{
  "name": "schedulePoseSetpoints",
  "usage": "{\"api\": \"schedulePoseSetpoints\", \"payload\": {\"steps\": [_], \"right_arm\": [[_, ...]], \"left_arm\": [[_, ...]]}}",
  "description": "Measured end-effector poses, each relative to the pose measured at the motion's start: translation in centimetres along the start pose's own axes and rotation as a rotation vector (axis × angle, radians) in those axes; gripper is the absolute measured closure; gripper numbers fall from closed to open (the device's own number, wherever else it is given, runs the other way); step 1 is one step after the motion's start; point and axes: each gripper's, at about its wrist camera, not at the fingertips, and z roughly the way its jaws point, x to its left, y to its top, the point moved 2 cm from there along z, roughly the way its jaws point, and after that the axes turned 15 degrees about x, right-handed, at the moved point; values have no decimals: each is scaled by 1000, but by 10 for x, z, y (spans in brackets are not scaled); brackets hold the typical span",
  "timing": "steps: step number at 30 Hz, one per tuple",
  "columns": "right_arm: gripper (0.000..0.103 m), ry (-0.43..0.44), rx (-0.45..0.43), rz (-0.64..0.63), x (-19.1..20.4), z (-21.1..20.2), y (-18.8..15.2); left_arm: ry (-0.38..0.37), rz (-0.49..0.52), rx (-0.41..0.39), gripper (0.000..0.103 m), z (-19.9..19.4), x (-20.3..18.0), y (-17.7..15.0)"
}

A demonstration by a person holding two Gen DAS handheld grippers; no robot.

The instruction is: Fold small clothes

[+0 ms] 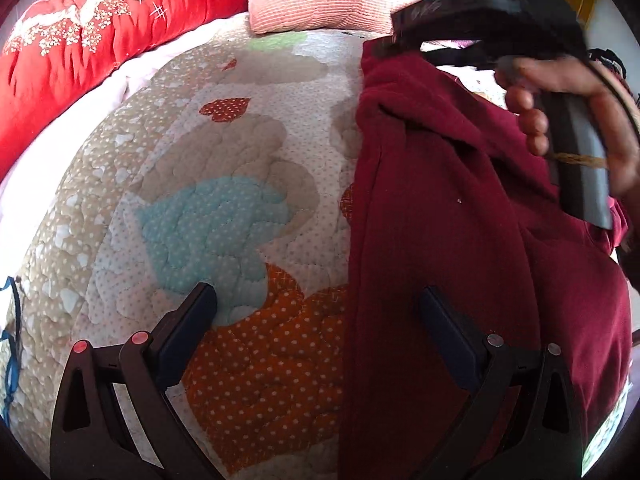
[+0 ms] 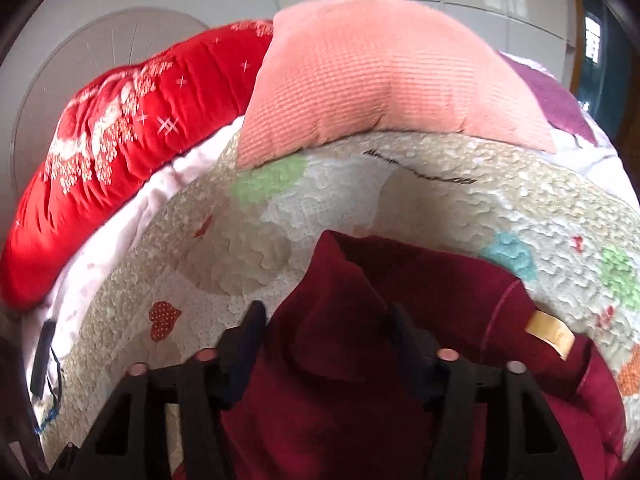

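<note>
A dark red garment (image 1: 460, 240) lies on a quilted patchwork bedspread (image 1: 224, 216). My left gripper (image 1: 316, 304) is open just above the garment's left edge; its right finger (image 1: 444, 320) is over the cloth and its left finger (image 1: 192, 316) over the quilt. In the left wrist view the right gripper (image 1: 396, 44) is at the garment's far end, held by a hand, its fingertips hidden. In the right wrist view my right gripper (image 2: 326, 320) has its fingers apart on either side of a raised fold of the garment (image 2: 340, 312), which bears a tan label (image 2: 550, 334).
A red embroidered quilt roll (image 1: 80, 52) and a pink ribbed pillow (image 2: 384, 76) lie along the far edge of the bed. A white sheet (image 2: 132, 220) shows beneath the bedspread. A blue cord (image 1: 12, 320) hangs at the left edge.
</note>
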Motion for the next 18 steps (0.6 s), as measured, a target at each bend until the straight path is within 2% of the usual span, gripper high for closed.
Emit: {"api": "schedulePoseSetpoints", "payload": {"steps": [1, 2, 4, 6, 8, 12, 13, 14, 15, 16, 18], "right_arm": [[95, -25, -12, -33, 7, 2, 4], [95, -18, -28, -62, 15, 1, 8], [95, 37, -62, -110, 31, -5, 18], [96, 66, -103, -148, 48, -11, 30], [96, 86, -126, -161, 59, -8, 43], [95, 77, -53, -114, 51, 31, 51], [89, 83, -42, -107, 47, 34, 48], [72, 107, -47, -91, 41, 29, 42], [61, 144, -66, -68, 35, 19, 36], [54, 185, -92, -47, 28, 4, 28], [54, 210, -131, -34, 17, -30, 7]], "left_arm": [[-16, -3, -5, 16, -1, 1, -1], [-27, -6, -10, 22, -3, 4, 0], [-75, -7, -6, 52, -9, 7, -1], [-123, -12, 13, 55, -11, 10, 1], [-127, -18, 13, 55, -13, 13, 3], [-121, -38, 18, 55, -10, 20, 7], [-131, -42, 20, 55, -11, 22, 7], [-136, -43, 22, 55, -11, 23, 8], [-136, -42, 23, 55, -12, 23, 8], [-136, -43, 23, 55, -12, 23, 8], [-135, -45, 26, 55, -11, 24, 9]]}}
